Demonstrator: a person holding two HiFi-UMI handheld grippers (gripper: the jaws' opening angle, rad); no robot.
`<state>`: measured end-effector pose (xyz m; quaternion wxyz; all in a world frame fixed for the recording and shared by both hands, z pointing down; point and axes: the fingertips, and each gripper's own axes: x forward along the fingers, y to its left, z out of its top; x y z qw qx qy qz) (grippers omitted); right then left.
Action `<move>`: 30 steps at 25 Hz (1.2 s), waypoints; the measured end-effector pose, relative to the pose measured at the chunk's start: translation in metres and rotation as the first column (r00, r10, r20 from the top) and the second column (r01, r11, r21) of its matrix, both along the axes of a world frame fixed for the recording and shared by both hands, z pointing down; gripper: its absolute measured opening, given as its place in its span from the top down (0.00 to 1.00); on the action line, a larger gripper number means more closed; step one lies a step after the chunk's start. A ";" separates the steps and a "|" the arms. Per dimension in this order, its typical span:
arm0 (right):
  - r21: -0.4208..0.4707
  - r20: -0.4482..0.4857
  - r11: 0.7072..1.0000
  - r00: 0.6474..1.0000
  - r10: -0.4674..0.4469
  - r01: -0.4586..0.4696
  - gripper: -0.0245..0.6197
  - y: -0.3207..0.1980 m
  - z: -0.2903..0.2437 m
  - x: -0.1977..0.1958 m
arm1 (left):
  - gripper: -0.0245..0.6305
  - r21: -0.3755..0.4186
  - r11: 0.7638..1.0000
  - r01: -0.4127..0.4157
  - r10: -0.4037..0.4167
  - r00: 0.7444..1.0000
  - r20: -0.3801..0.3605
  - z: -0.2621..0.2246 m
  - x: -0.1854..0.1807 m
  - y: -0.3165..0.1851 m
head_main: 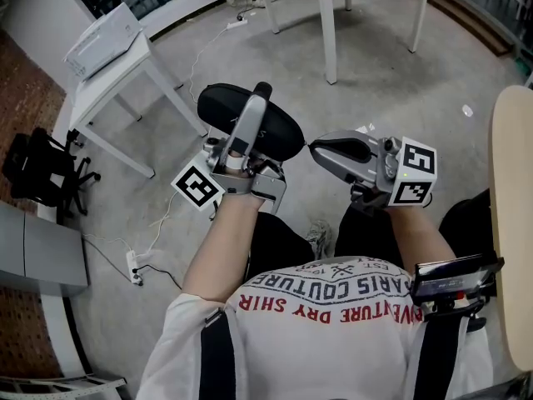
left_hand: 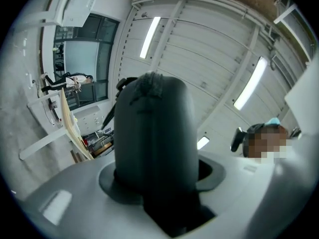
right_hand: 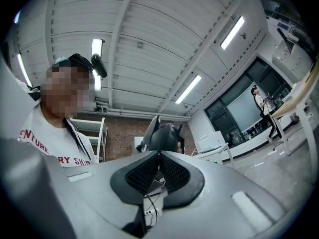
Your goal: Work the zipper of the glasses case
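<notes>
A black oval glasses case (head_main: 279, 132) is held up over the floor by my left gripper (head_main: 260, 94), which is shut on it across its middle. In the left gripper view the case (left_hand: 154, 133) fills the gap between the jaws and points upward. My right gripper (head_main: 311, 145) is level with the case's right end and a little apart from it. In the right gripper view the right gripper (right_hand: 159, 154) has its ribbed pads closed together with nothing seen between them. Beyond them, some way off, is the case (right_hand: 165, 136). No view shows the zipper clearly.
A small white table (head_main: 125, 77) carrying a white box (head_main: 102, 38) stands at the far left. A wooden table (head_main: 333, 7) is ahead and a black office chair (head_main: 42, 169) is at the left edge. A beige tabletop edge (head_main: 512, 223) runs along the right. A power strip (head_main: 133, 265) and cables lie on the floor.
</notes>
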<state>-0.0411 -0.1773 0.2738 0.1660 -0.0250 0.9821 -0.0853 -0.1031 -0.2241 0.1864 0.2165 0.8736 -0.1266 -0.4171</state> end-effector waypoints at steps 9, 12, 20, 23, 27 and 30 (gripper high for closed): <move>-0.100 0.053 0.995 0.999 -0.006 0.011 0.93 -0.003 0.010 -0.010 | 0.59 -0.091 0.994 0.053 -0.063 0.992 -0.111 0.008 -0.017 -0.014; -0.132 0.069 0.991 0.998 -0.009 0.018 0.93 -0.002 0.015 -0.015 | 0.59 -0.131 0.990 0.059 -0.080 0.984 -0.158 0.013 -0.022 -0.019; -0.171 0.072 0.985 0.997 -0.018 0.030 0.93 0.001 0.023 -0.024 | 0.59 -0.162 0.984 0.075 -0.108 0.974 -0.200 0.019 -0.029 -0.022; -0.178 0.069 0.983 0.997 -0.024 0.036 0.93 0.002 0.025 -0.027 | 0.59 -0.166 0.983 0.075 -0.109 0.972 -0.210 0.020 -0.029 -0.023; -0.191 0.071 0.981 0.997 -0.028 0.041 0.93 0.001 0.026 -0.028 | 0.59 -0.172 0.982 0.076 -0.113 0.970 -0.214 0.022 -0.030 -0.023; -0.201 0.092 0.978 0.995 -0.037 0.055 0.93 0.002 0.025 -0.027 | 0.59 -0.182 0.982 0.053 -0.093 0.972 -0.217 0.022 -0.029 -0.025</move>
